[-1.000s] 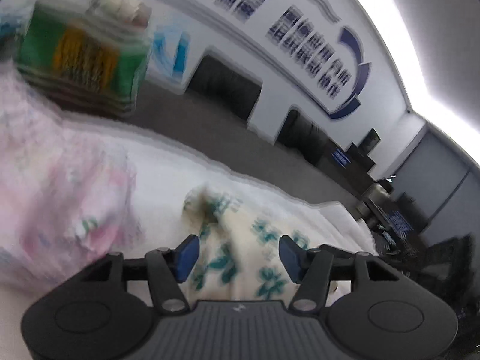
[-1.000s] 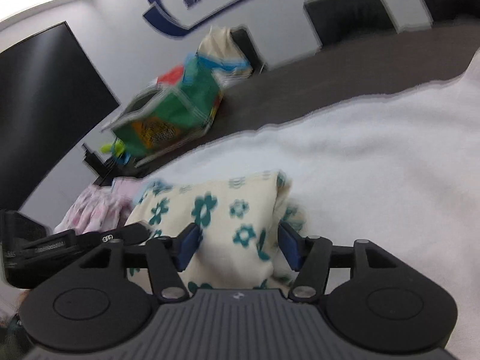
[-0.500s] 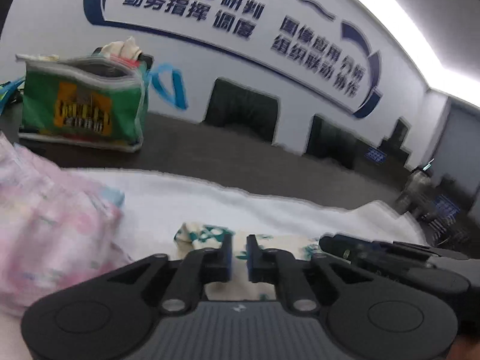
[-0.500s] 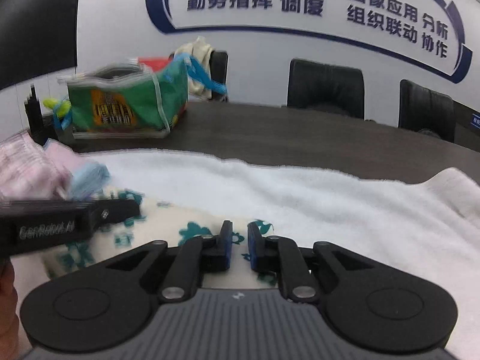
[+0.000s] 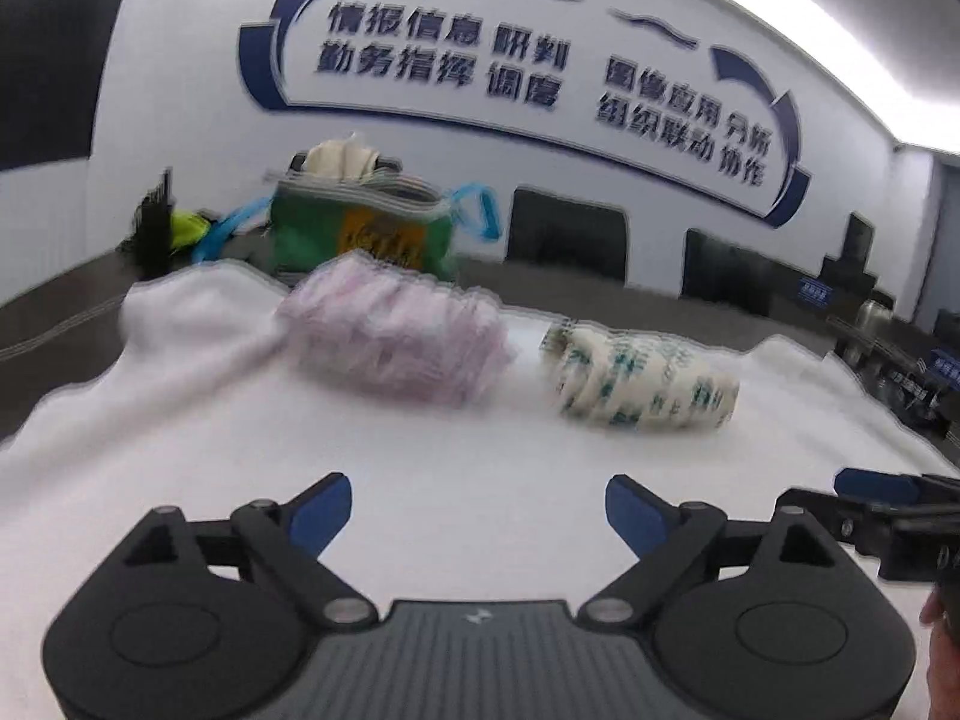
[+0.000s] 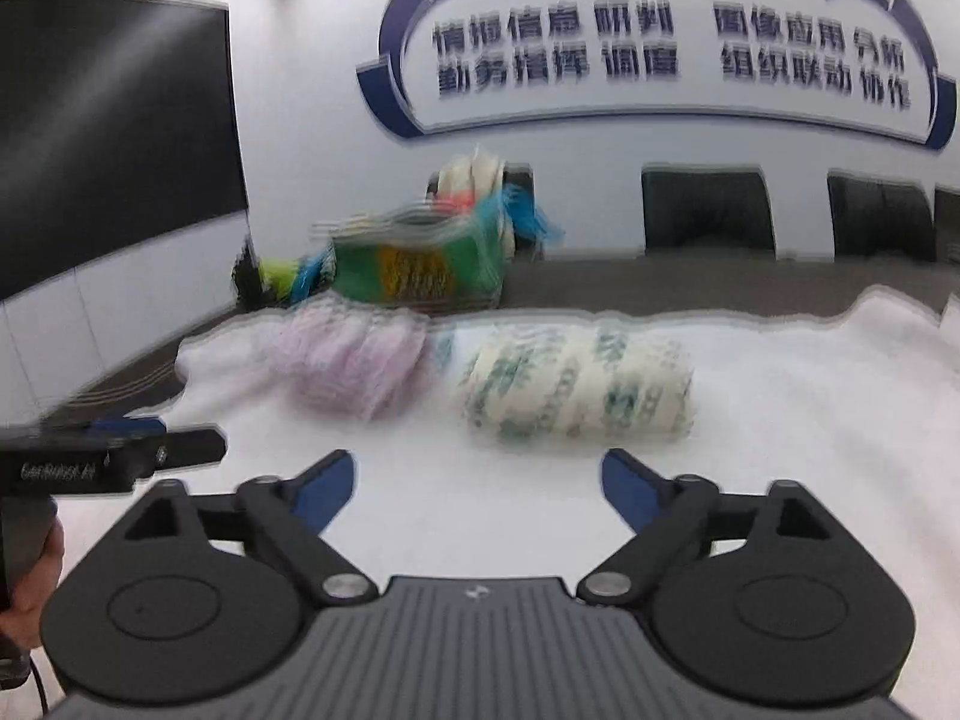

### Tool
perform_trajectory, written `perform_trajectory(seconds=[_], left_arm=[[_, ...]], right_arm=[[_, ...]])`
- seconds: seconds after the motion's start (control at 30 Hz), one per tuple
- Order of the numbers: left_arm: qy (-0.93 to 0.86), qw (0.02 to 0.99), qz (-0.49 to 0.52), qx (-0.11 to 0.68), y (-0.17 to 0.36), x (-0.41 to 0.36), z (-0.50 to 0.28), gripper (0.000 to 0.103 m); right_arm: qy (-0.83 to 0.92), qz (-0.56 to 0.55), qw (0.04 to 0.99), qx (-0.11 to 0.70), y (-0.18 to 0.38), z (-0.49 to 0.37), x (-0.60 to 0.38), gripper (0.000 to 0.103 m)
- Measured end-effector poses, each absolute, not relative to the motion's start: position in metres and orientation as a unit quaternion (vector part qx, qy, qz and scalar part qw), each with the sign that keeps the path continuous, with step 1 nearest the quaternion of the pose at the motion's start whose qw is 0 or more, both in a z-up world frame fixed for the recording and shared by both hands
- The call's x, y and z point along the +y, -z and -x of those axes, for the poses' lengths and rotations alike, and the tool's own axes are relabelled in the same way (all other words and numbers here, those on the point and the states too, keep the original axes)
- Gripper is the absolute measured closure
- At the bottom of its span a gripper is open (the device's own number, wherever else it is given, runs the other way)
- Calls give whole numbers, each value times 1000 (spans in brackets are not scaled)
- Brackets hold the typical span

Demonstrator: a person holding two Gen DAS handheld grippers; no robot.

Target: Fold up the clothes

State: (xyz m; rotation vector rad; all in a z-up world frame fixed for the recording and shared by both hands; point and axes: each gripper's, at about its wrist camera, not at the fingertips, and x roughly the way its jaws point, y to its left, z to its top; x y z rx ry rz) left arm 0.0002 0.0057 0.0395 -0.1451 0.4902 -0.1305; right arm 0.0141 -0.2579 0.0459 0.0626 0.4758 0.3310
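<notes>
A folded cream garment with green flowers (image 5: 642, 387) (image 6: 576, 384) lies on the white towel (image 5: 420, 456) (image 6: 810, 420). Just left of it sits a folded pink garment (image 5: 396, 339) (image 6: 354, 360). My left gripper (image 5: 477, 507) is open and empty, held back from both bundles over bare towel. My right gripper (image 6: 477, 489) is open and empty too, nearer the cream bundle. Each gripper shows at the edge of the other's view: the right gripper (image 5: 888, 498) and the left gripper (image 6: 114, 456). Both views are motion-blurred.
A green bag (image 5: 360, 234) (image 6: 420, 267) stuffed with clothes stands on the dark table (image 5: 600, 294) behind the towel. Black chairs (image 6: 708, 210) line the far wall. A dark screen (image 6: 114, 120) hangs at the left.
Both grippers were shut on the cream flowered garment half a second ago. Now both are open and drawn back, and the garment lies folded on the towel.
</notes>
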Motion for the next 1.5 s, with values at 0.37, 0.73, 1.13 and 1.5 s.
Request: perform_trajectory(seconds=[0.37,0.73,1.13,1.5], left_arm=[[64,965,61,249,-15,7,24,11],[39,946,59,317,-1,7,8,8],[32,942,18,333,2,-5,6,0],[33,943,23,331,2,-2,6,0]], right_arm=[[-114,27,951,287,-8,6,-194,0],[-81,37,941,326,3,-3,-195,0],[-62,15,935,348,7,-12,-205,0],[-56,14,939,339,10,-12,-202,1]])
